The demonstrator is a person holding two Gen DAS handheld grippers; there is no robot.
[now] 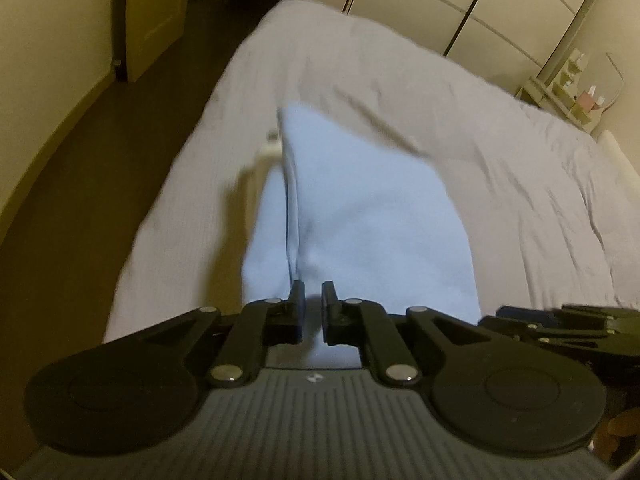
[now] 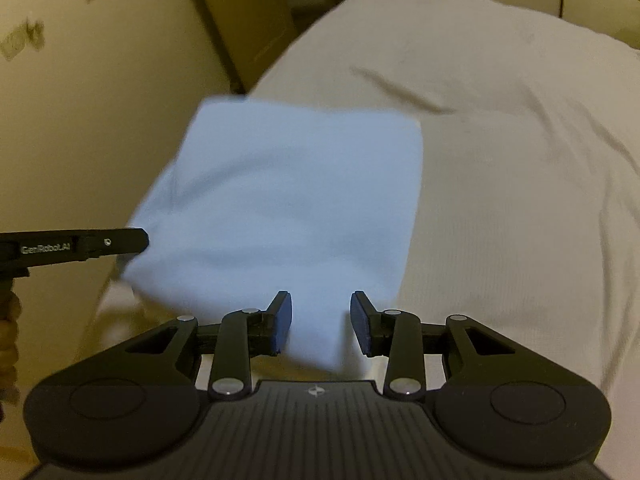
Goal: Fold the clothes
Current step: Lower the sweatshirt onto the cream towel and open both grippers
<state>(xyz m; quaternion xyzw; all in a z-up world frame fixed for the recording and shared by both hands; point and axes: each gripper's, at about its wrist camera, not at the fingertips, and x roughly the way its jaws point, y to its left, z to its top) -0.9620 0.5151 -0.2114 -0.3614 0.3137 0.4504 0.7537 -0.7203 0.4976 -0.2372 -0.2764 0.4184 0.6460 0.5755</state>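
Left gripper (image 1: 313,312) pinched narrow on the light-blue garment (image 1: 360,216), lifted over the bed (image 1: 520,184). Right gripper (image 2: 321,322) stood wide, cloth between pads, unclamped. Only the left view showed the cream edge (image 1: 266,160).

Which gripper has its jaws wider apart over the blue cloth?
The right gripper: a wide gap shows between its pads, with the blue cloth passing through. The left gripper has only a narrow gap, pinching the cloth.

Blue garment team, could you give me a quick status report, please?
Left gripper pinching the light blue garment. Right gripper open, cloth between its jaws. Garment lifted over the bed. Nothing obstructing.
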